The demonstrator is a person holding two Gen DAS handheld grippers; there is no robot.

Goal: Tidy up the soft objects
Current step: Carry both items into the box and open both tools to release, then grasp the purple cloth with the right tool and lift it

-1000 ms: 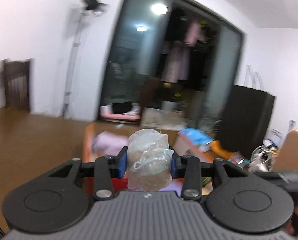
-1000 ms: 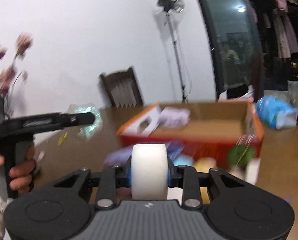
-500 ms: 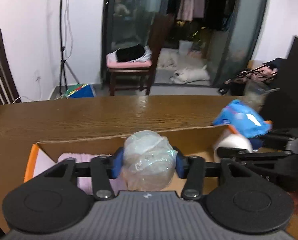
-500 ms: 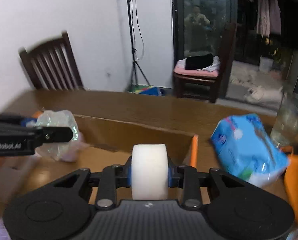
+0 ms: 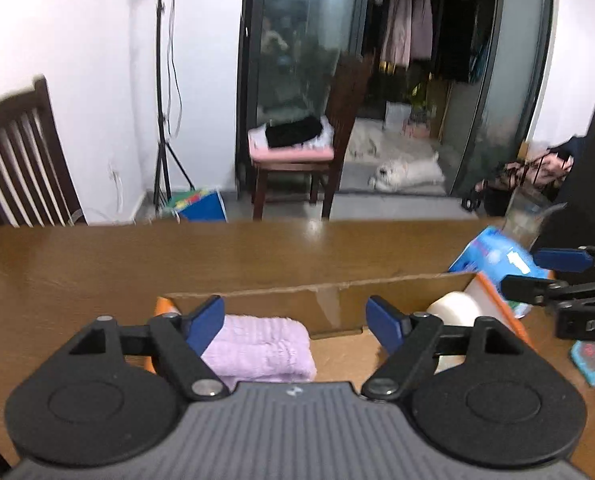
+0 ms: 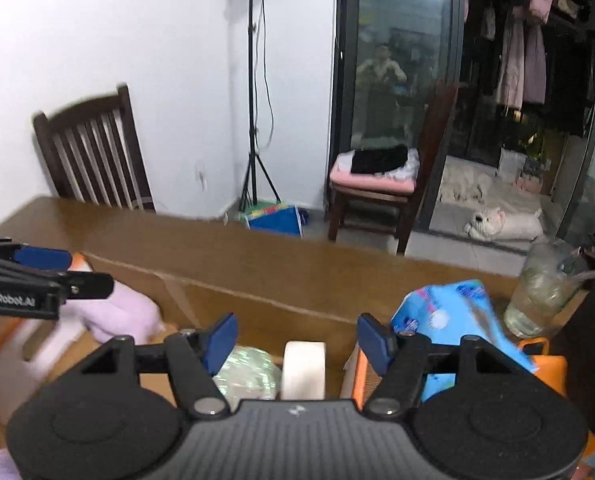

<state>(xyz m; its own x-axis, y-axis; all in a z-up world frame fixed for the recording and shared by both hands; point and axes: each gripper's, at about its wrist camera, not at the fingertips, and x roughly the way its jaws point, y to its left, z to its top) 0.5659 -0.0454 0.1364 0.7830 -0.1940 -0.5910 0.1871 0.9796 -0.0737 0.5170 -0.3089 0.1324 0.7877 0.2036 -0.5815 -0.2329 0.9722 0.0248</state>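
Note:
A cardboard box [image 5: 337, 300] with orange flaps stands on the wooden table. A folded lilac towel [image 5: 257, 348] lies in its left part. My left gripper [image 5: 297, 320] is open and empty above the box. My right gripper [image 6: 297, 338] is open and empty over the box's right end. Below it lie a white roll [image 6: 303, 368] and a clear plastic-wrapped ball [image 6: 245, 376]. The roll also shows in the left wrist view [image 5: 453, 312]. The towel shows in the right wrist view [image 6: 117, 316], with the left gripper's fingers [image 6: 41, 258] beside it.
A blue tissue pack [image 6: 453, 316] lies just right of the box, also in the left wrist view [image 5: 493, 256]. A glass cup [image 6: 541, 292] stands behind it. Dark wooden chairs [image 5: 21, 168] stand beyond the table's far edge [image 5: 217, 226].
Both grippers have opened over the box. The left let go of the plastic-wrapped ball and the right let go of the white roll; both now lie in the box.

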